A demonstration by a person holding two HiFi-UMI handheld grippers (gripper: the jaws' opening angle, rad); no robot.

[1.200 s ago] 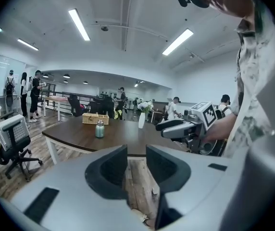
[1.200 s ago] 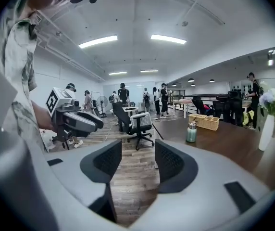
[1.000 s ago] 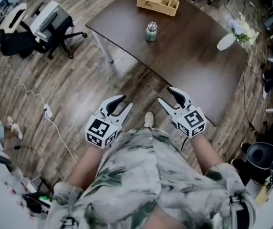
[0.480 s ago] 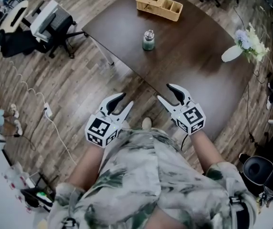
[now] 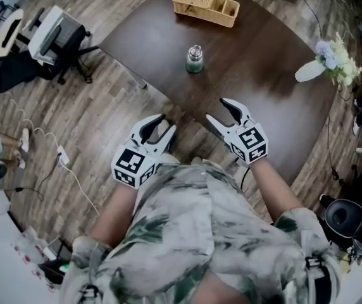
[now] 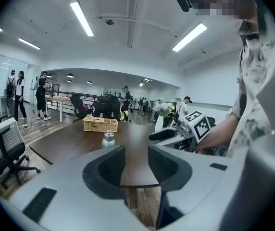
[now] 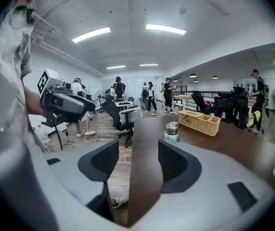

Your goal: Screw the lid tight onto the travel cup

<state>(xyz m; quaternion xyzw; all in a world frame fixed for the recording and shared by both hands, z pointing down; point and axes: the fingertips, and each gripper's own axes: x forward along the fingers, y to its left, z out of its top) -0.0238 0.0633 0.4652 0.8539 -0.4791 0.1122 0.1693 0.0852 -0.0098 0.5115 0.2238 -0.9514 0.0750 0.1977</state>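
At the far left an office chair (image 5: 57,40) stands on the wood floor, well apart from the desk (image 5: 263,106).

Your left tool (image 5: 168,122) hangs over the floor just short of the desk's near edge. Its jaws stand partly apart and have just been opening. Between them the left gripper view shows only the desk edge and the floor, so it grips nothing.

The travel cup (image 5: 194,60) stands upright on the desk, well ahead of both tools and roughly between their lines of aim. It has a pale green body with a silvery lid (image 5: 195,48) sitting on top. How tightly the lid is seated cannot be told, and its contents are hidden.

Beyond the cup, at the desk's far edge, lies a wicker basket (image 5: 205,6) split into compartments. What they hold is too small to tell.

Your right tool (image 5: 215,108) is over the desk's near corner. Its jaws are wider apart than the left one's and have also just been opening, with only the desk surface between them.

At the desk's right edge a white vase (image 5: 306,73) holds pale flowers (image 5: 333,52). A dark round bin (image 5: 340,215) sits on the floor at the lower right.
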